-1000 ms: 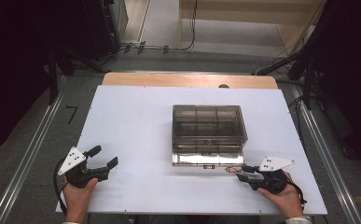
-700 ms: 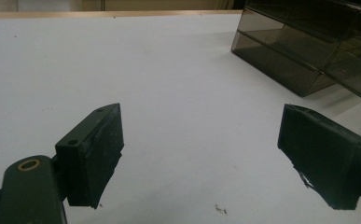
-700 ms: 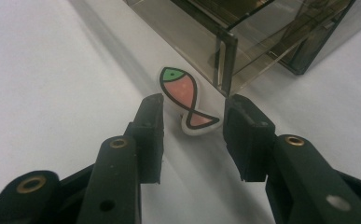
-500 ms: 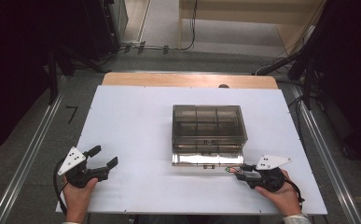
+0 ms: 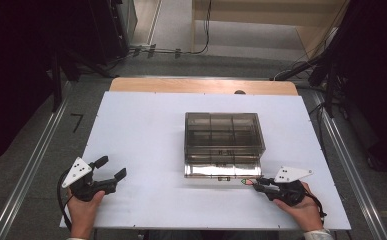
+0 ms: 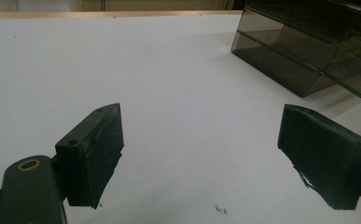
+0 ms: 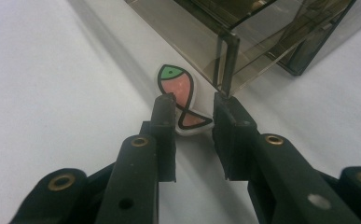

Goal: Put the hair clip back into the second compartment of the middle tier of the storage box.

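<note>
The fish eraser (image 7: 182, 98) lies flat beside the box (image 5: 223, 142), its tail between the right gripper (image 7: 194, 109)'s narrowly parted, unclenched jaws. The left gripper (image 6: 201, 154) rests wide open. Nothing has visibly moved since the earlier frame.

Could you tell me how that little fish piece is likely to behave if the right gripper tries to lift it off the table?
The fish piece lies flat and looks thin and rigid, so it probably won't roll. Its low edge may slip from the right gripper. It looks light.
</note>
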A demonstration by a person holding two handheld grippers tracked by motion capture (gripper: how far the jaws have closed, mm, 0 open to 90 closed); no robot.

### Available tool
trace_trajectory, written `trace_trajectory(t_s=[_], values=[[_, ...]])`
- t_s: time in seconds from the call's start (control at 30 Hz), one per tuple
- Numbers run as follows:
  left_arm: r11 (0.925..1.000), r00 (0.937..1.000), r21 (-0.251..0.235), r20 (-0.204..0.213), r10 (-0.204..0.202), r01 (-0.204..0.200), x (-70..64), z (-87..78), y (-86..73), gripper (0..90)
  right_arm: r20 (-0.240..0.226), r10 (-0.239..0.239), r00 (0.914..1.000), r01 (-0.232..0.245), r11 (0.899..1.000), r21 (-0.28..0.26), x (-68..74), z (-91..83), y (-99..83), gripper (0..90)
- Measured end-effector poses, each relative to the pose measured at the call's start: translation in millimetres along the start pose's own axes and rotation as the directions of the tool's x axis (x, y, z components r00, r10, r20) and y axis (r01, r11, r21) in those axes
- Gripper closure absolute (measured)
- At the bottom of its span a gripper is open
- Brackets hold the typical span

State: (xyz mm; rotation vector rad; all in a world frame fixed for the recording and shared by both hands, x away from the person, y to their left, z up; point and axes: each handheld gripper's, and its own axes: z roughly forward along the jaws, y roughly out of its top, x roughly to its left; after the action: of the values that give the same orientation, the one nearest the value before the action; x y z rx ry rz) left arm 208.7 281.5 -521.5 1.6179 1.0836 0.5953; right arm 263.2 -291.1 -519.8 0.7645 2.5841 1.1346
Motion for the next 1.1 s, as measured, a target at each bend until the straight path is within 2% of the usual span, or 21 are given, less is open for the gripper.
trace_trajectory(t_s=[1.1], values=[[1.0000,1.0000,-0.007,0.003,-0.006,0.006,0.5,-0.5,-0.1,14.8,-0.061,-0.007,0.9981,0.005,1.000,-0.030,2.4,-10.0,1.2,69.3]])
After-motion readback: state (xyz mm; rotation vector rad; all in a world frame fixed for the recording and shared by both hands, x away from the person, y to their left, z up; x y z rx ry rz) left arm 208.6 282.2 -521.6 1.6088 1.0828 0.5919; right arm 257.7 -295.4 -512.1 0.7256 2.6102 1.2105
